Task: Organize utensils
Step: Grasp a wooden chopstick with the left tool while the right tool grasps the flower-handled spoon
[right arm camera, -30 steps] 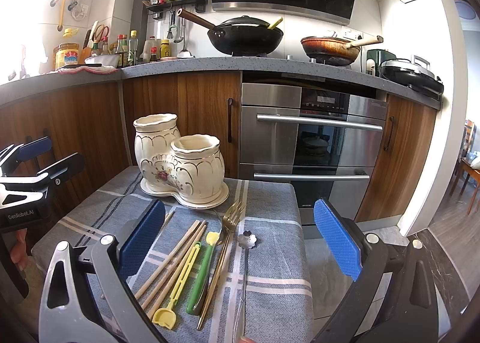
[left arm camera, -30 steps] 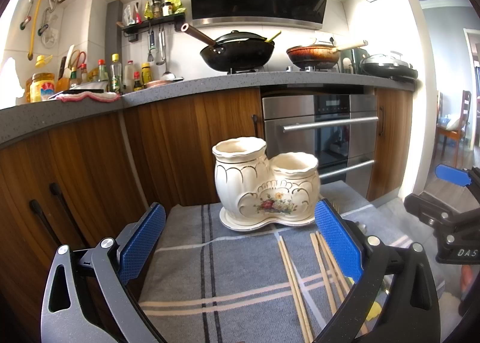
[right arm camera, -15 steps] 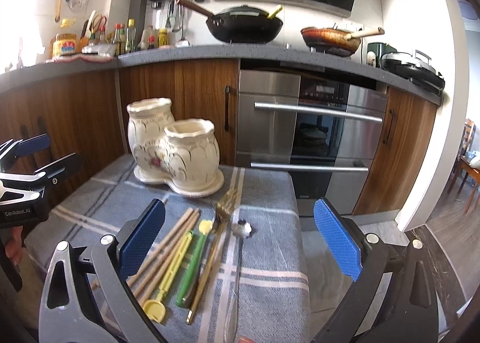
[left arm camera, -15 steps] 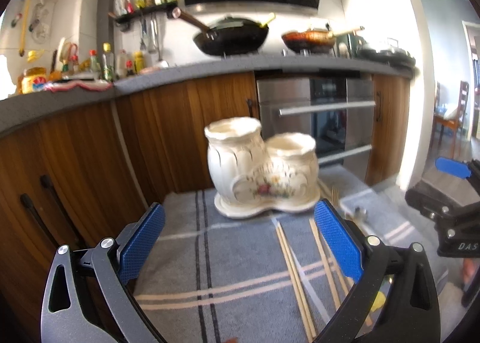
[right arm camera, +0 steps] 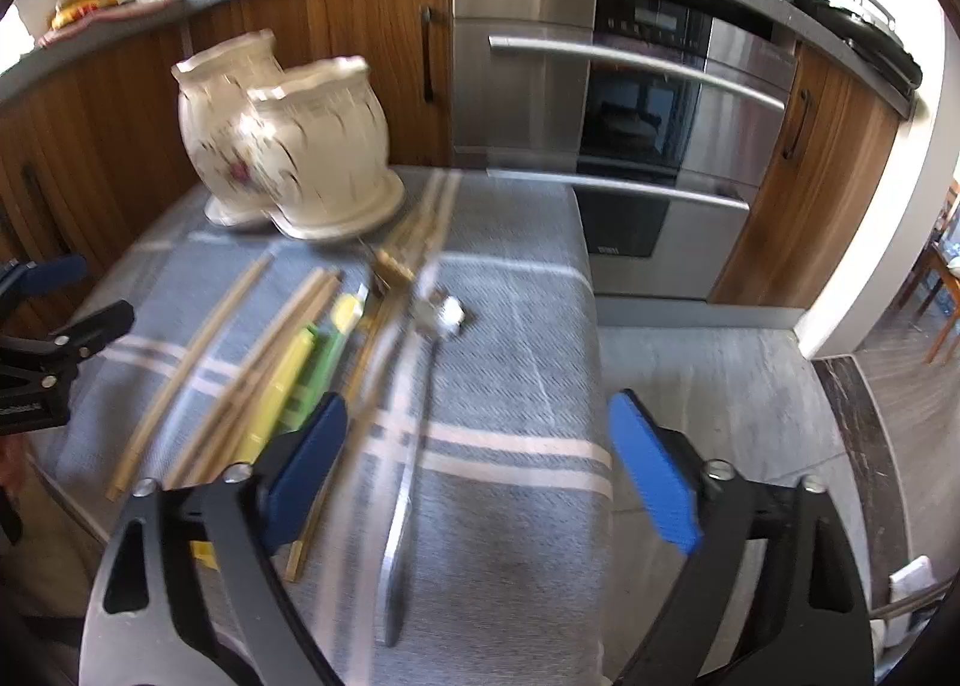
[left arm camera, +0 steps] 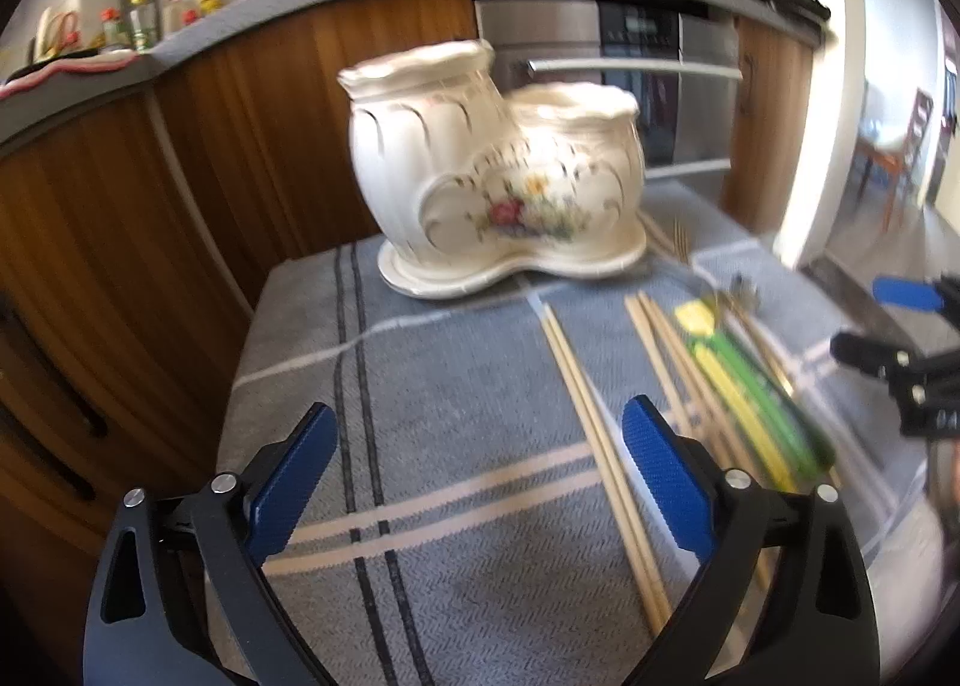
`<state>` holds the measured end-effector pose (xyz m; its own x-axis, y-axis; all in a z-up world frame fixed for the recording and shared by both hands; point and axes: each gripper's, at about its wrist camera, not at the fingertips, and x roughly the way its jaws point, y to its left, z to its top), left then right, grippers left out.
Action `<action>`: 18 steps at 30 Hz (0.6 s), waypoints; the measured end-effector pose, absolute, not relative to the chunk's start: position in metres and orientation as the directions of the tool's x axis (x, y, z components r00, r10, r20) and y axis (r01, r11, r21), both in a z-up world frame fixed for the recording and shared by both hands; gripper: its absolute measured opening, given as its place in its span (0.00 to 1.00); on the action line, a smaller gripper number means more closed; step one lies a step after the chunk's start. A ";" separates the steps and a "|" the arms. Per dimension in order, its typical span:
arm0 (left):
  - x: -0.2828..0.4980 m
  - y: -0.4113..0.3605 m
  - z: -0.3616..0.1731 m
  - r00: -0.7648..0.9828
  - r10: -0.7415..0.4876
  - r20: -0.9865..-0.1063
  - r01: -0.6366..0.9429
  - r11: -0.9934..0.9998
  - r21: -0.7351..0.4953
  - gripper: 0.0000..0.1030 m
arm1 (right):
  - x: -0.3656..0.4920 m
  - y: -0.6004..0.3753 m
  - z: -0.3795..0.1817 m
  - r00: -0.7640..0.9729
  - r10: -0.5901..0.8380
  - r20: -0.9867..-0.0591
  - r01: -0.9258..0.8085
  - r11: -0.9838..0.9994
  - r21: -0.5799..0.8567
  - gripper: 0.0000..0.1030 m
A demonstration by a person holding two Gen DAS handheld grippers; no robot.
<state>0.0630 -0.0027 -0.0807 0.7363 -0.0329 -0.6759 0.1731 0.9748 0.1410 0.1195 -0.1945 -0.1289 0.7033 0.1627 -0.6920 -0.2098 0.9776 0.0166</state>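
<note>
Blurred throughout by motion; fork [right arm camera: 393, 266] and metal spoon [right arm camera: 414, 416] hard to make out. Left gripper [left arm camera: 480, 467] and right gripper [right arm camera: 474, 464] both spread wide, holding nothing, above a grey striped cloth [left arm camera: 456, 386] on the table. Chopsticks [left arm camera: 600, 434] and green and yellow utensils [left arm camera: 756, 398] flat near the ceramic holder [left arm camera: 492, 176]. Oven [right arm camera: 600, 104] and wooden cabinets [left arm camera: 150, 194] behind; cloth edge and open floor [right arm camera: 720, 374] to the right.

both grippers lower, nearer cloth [left arm camera: 456, 386], holder [left arm camera: 498, 170] looms larger

right gripper [right arm camera: 477, 464] open | above metal spoon [right arm camera: 414, 416], likely | blurred
</note>
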 end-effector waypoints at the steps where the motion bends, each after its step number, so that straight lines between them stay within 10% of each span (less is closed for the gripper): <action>1: 0.065 -0.004 -0.082 0.726 -0.037 -0.687 0.184 0.973 0.142 0.86 | 0.121 -0.193 -0.132 0.694 0.151 -0.704 -0.215 0.977 -0.003 0.73; 5: 0.074 -0.008 -0.093 0.654 -0.077 -0.753 0.236 0.966 0.106 0.67 | 0.124 -0.190 -0.138 0.655 0.182 -0.733 -0.245 0.969 0.021 0.55; 18: 0.091 -0.015 -0.105 0.588 -0.079 -0.805 0.254 0.963 0.091 0.60 | 0.130 -0.181 -0.148 0.605 0.196 -0.772 -0.293 0.956 0.012 0.40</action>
